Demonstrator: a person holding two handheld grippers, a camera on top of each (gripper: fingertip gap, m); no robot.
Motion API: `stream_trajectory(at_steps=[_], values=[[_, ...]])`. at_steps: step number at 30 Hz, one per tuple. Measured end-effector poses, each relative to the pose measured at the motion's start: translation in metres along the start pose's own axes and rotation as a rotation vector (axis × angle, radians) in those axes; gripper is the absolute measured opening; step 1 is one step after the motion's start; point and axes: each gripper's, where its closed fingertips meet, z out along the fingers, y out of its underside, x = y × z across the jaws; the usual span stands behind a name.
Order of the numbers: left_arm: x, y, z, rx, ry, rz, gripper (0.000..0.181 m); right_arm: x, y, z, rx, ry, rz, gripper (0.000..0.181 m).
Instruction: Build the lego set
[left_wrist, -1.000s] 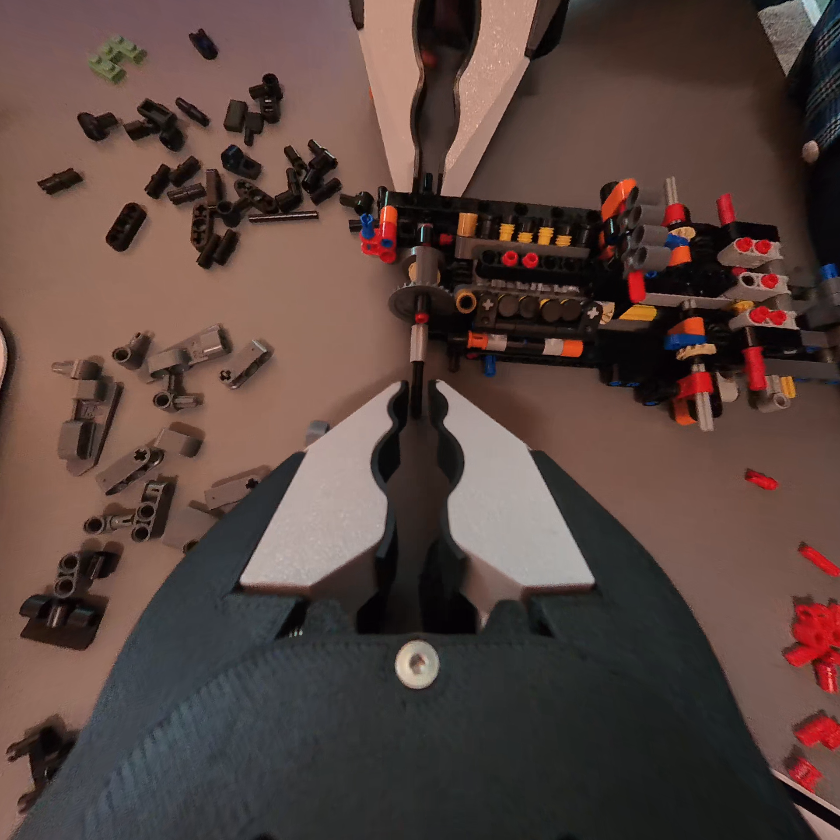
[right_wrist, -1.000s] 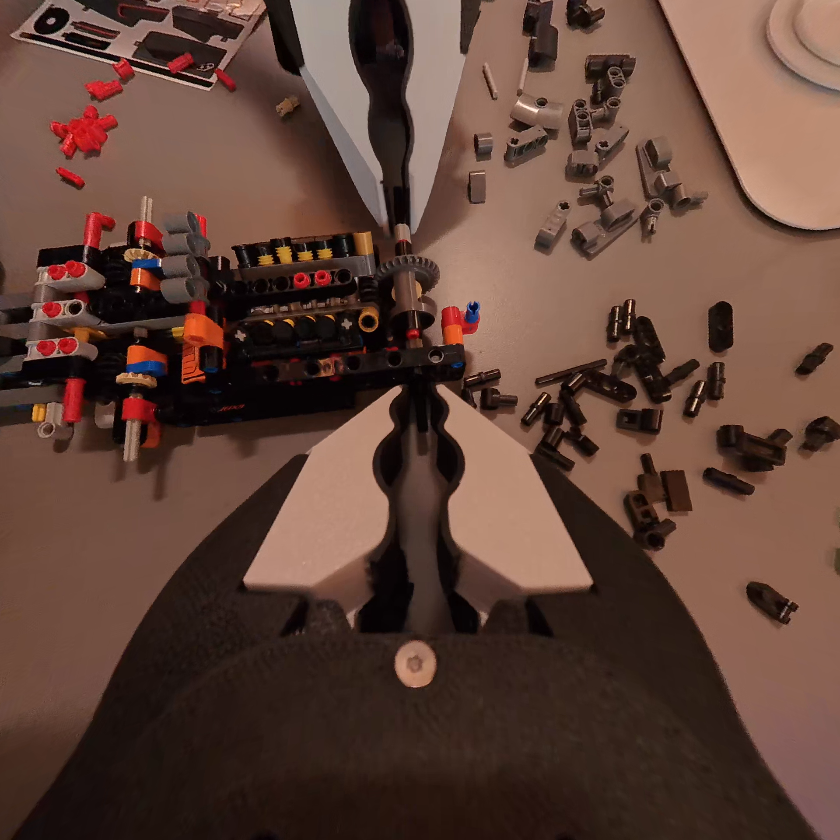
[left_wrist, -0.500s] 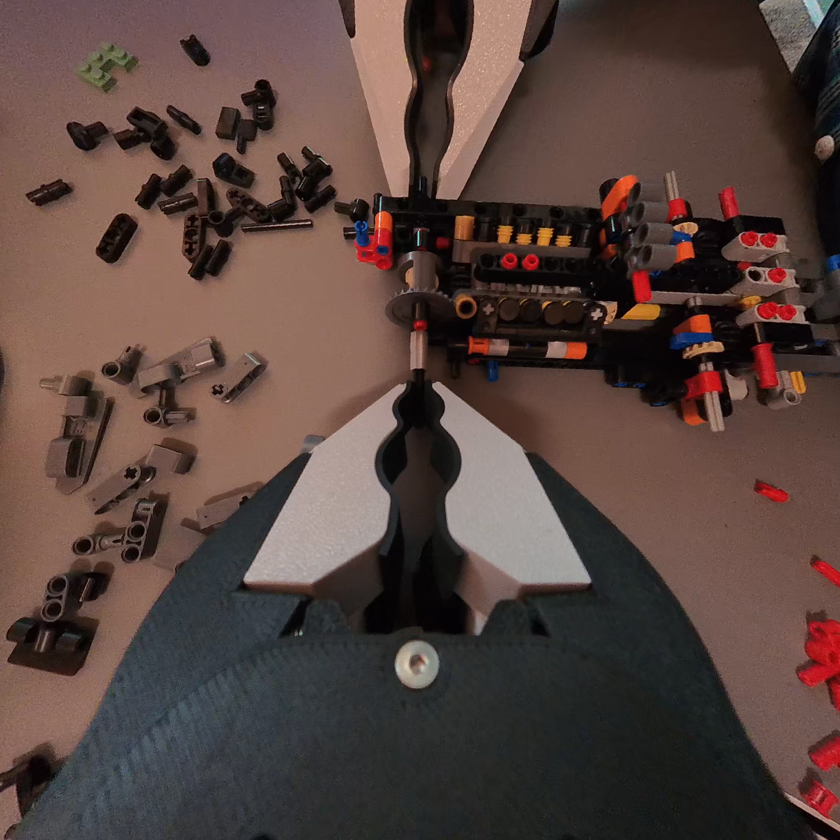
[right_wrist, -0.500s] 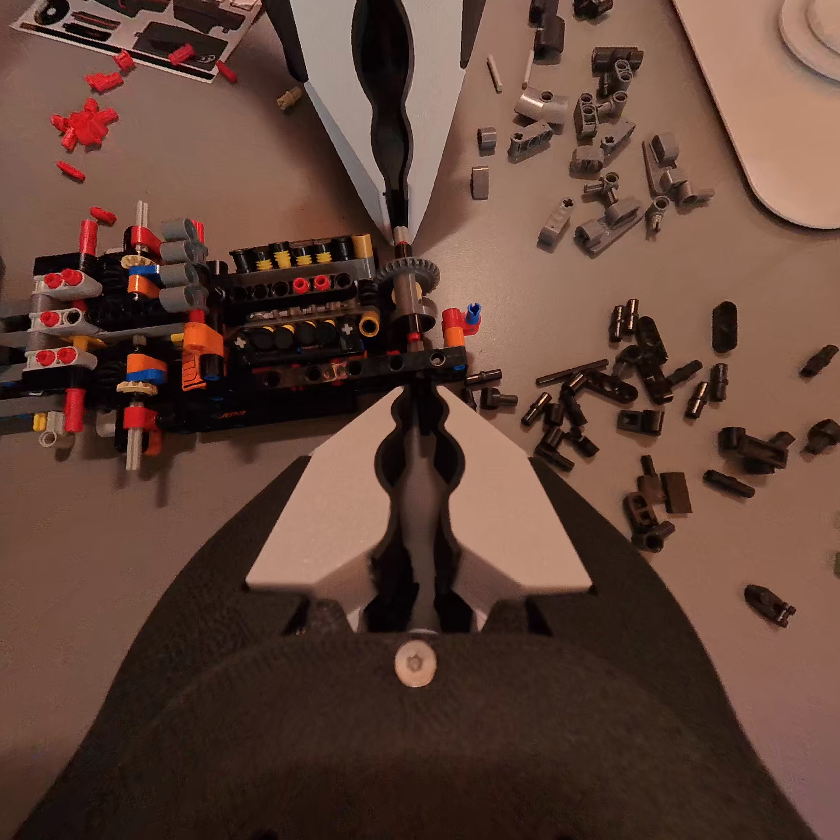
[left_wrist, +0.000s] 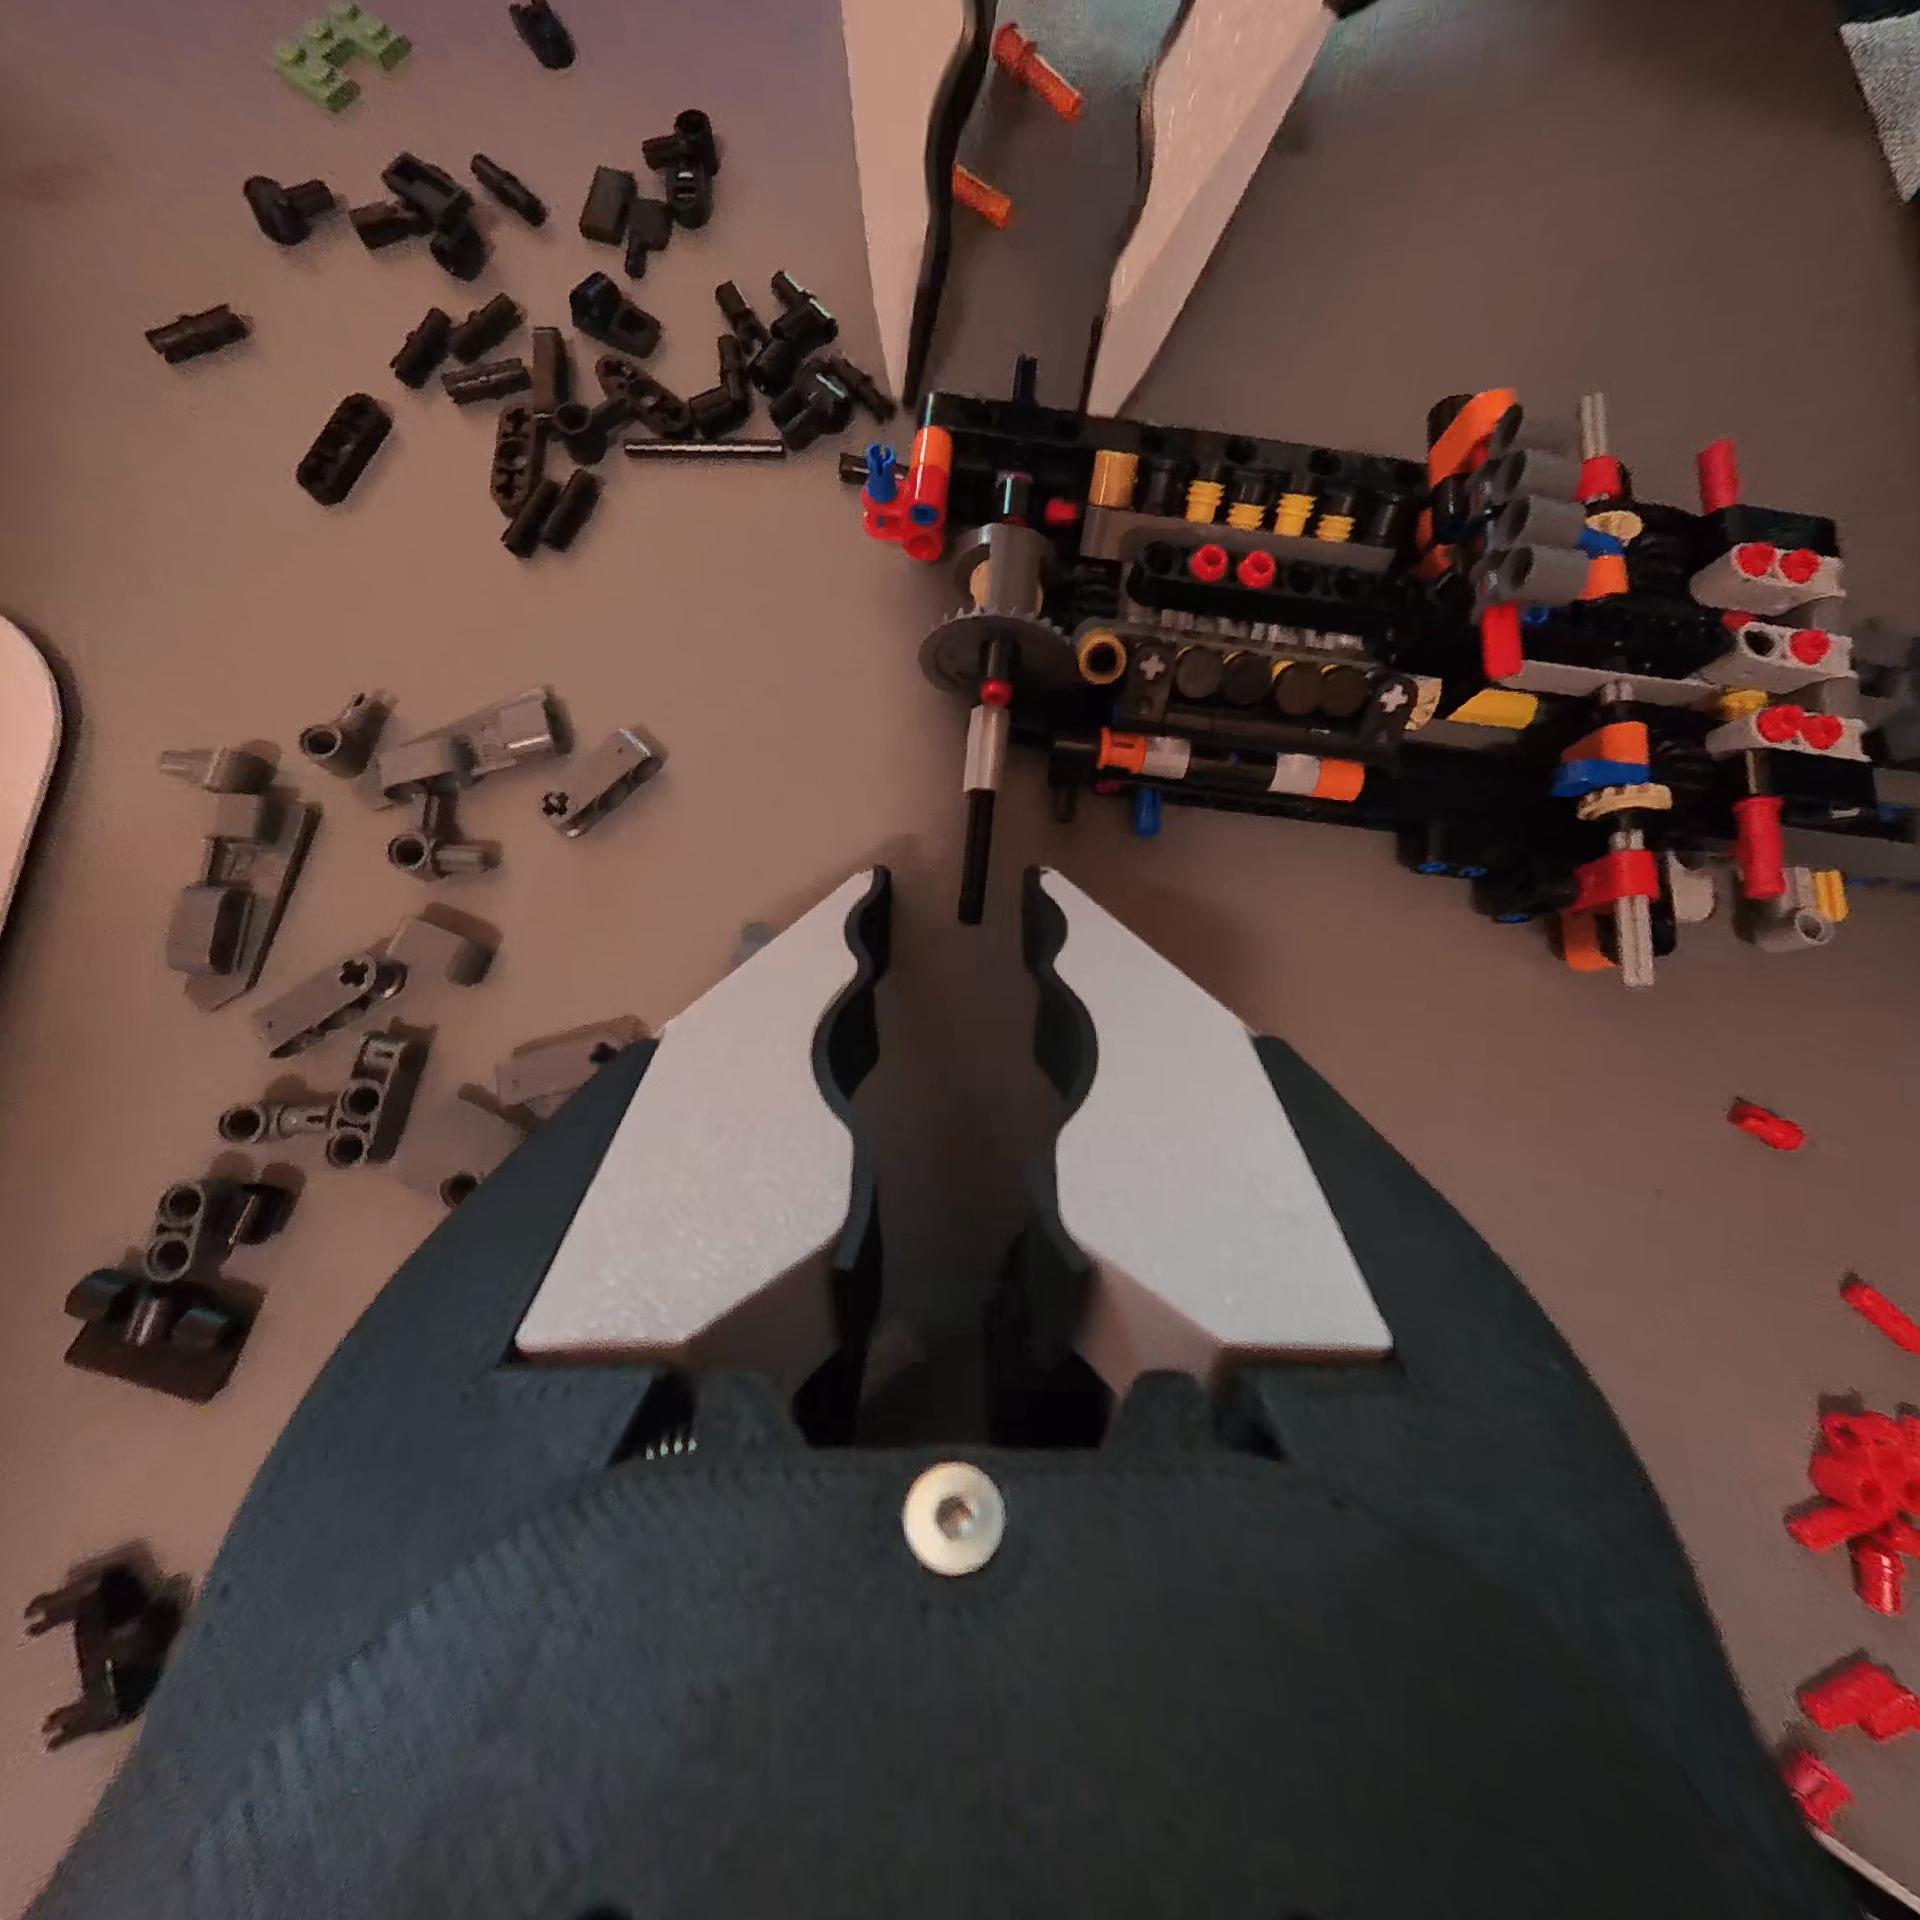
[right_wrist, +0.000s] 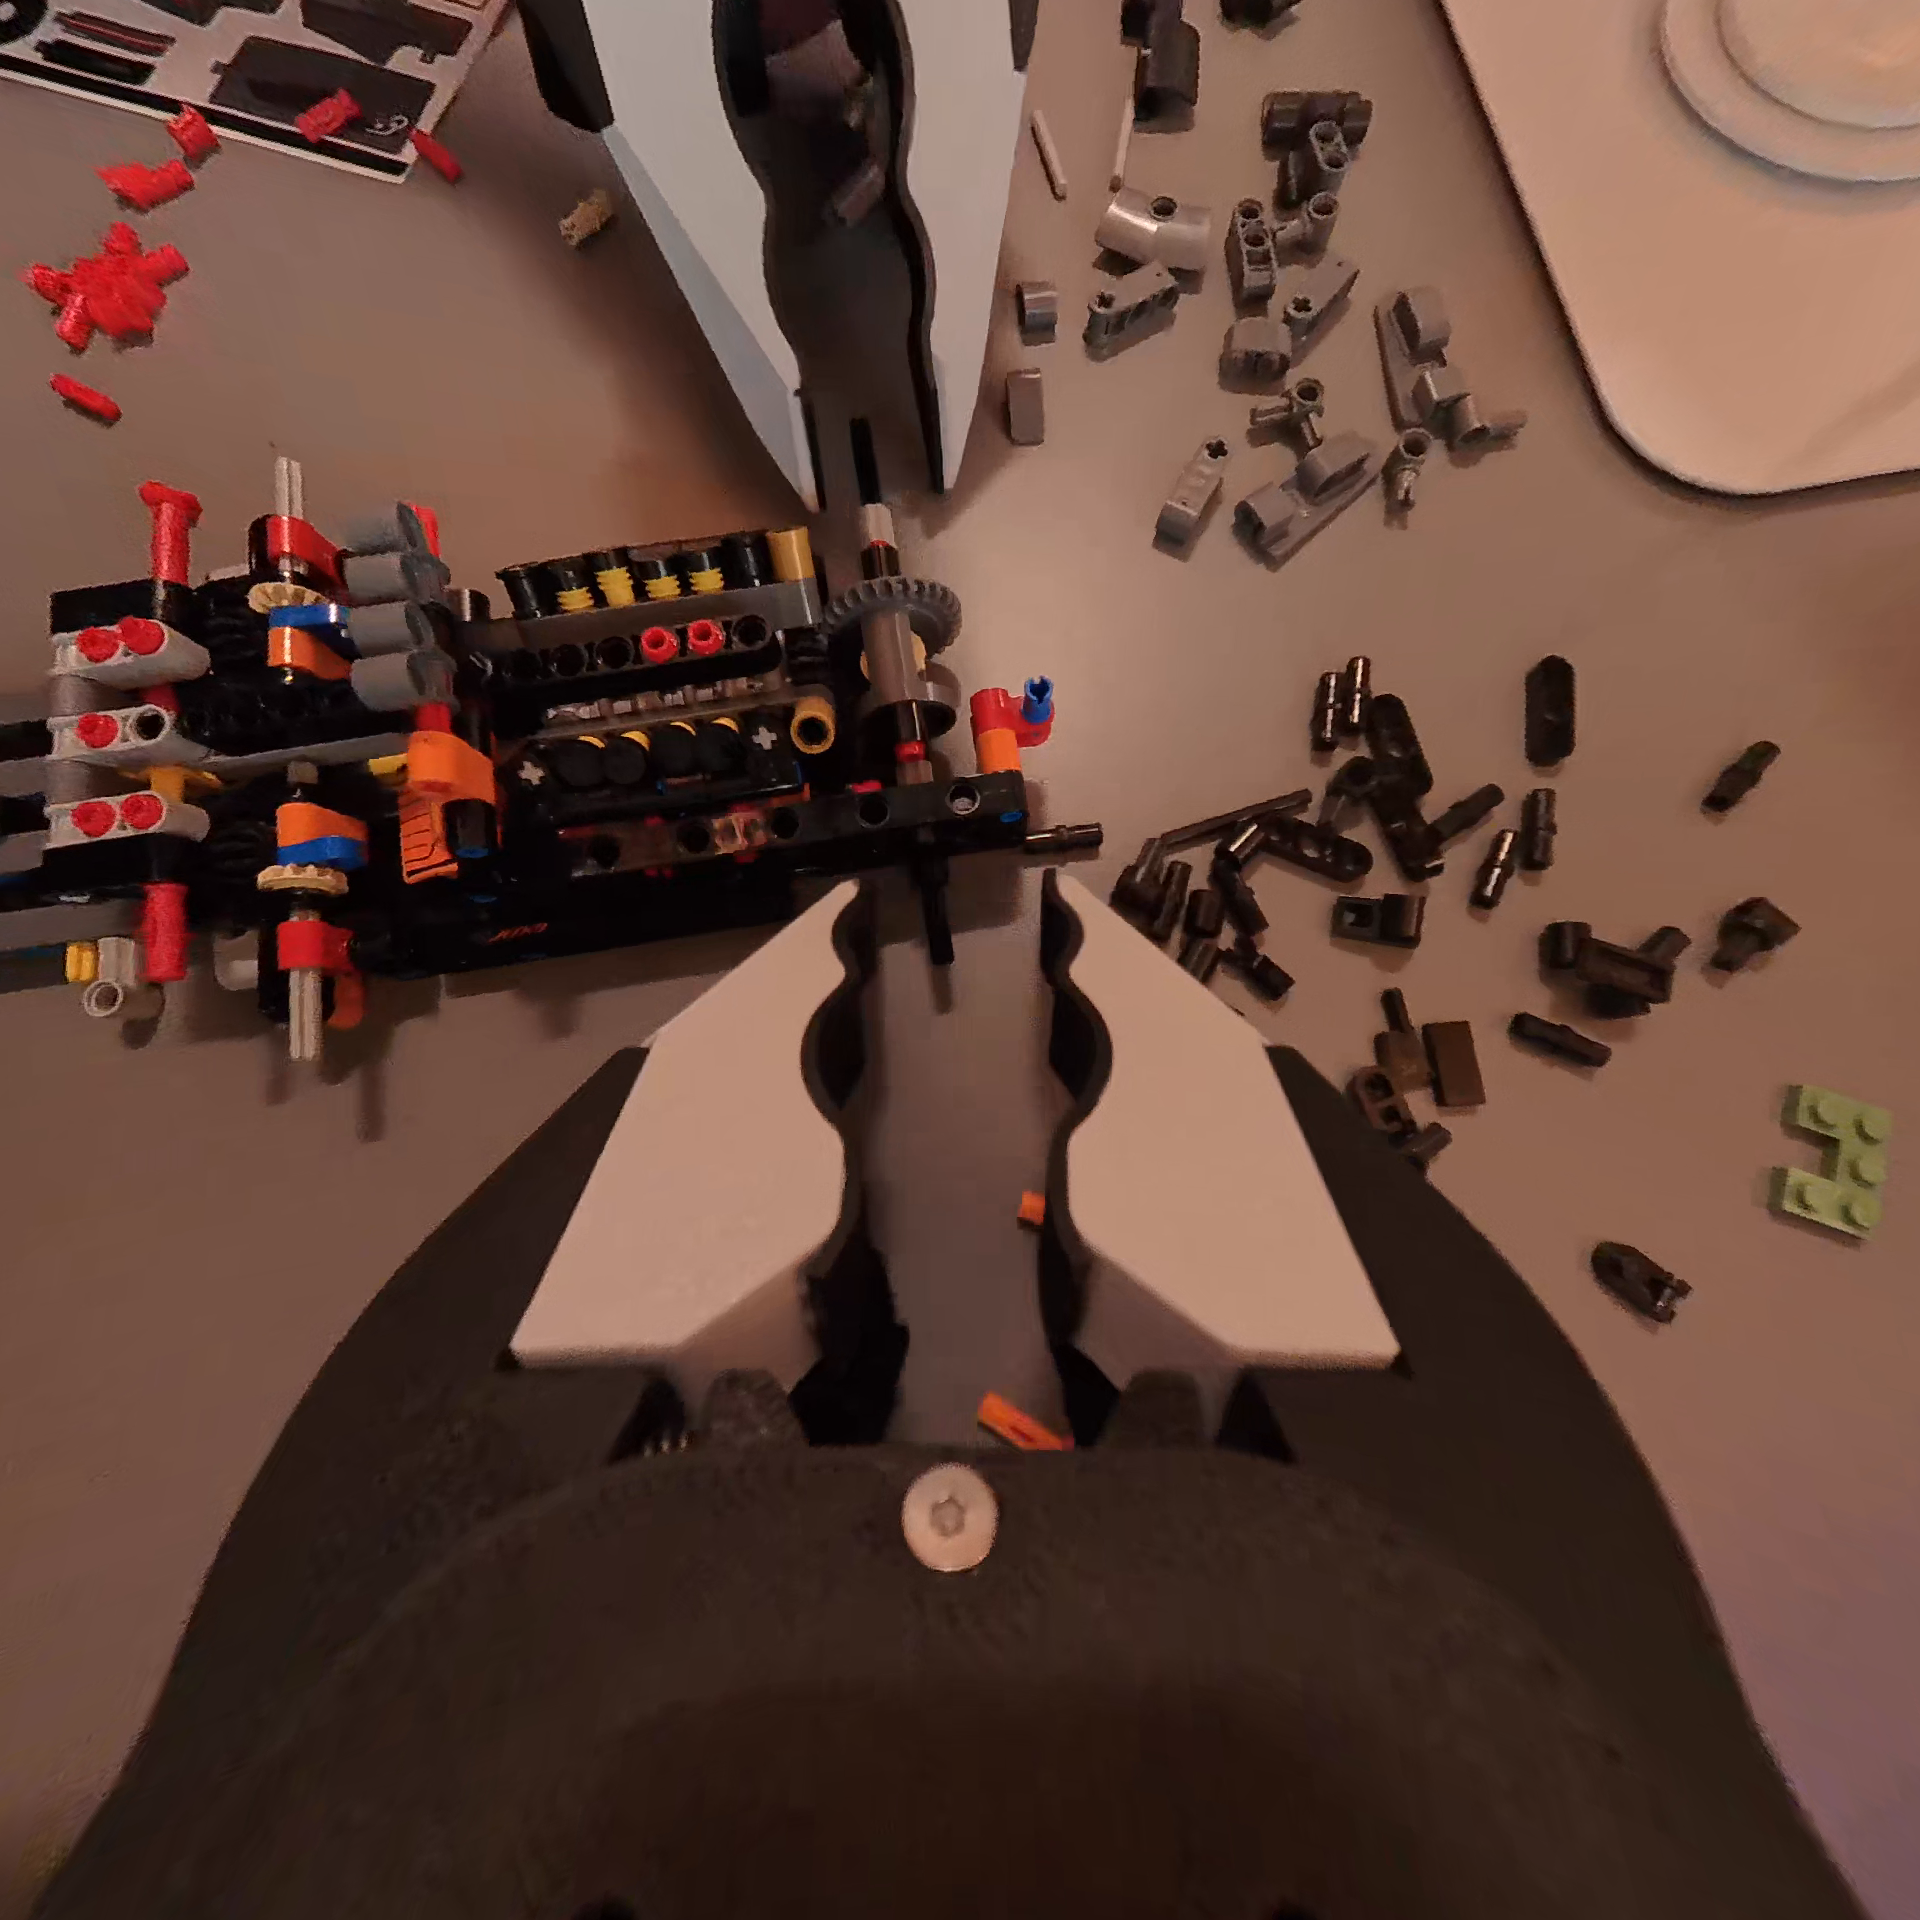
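Here, with both sets of jaws spread and gripping nothing, the left gripper (left_wrist: 956, 883) and right gripper (right_wrist: 951, 894) flank the half-built lego chassis (left_wrist: 1351, 644) at centre-right, so I would re-pinch the black axle (left_wrist: 977, 852) squarely, pushing straight along it.

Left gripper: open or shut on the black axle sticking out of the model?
Open. The left gripper has a clear gap between its fingertips; the black axle ends there, touching neither.
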Motion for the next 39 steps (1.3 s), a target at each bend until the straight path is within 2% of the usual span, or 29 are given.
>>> stream_trajectory(at_steps=[8,14,21,27,31,39], values=[[0.004,0.004,-0.008,0.018,-0.050,0.001,0.026,-0.006,0.004,-0.008,-0.036,0.005,-0.018,0.027],[0.003,0.002,-0.021,0.046,-0.081,-0.013,0.030,-0.008,0.006,-0.021,-0.060,0.025,-0.005,0.035],[0.006,0.004,-0.025,0.048,-0.097,-0.014,0.032,-0.022,0.002,-0.027,-0.060,0.010,0.051,0.028],[0.005,0.003,-0.007,0.016,-0.089,0.019,0.023,-0.022,0.012,-0.021,-0.105,0.049,0.133,0.027],[0.005,0.002,-0.004,0.016,-0.097,0.010,0.007,-0.026,0.014,-0.027,-0.117,0.078,0.150,0.028],[0.012,0.004,-0.004,0.006,-0.102,-0.003,0.006,-0.075,0.011,-0.048,-0.073,0.074,0.267,0.039]])
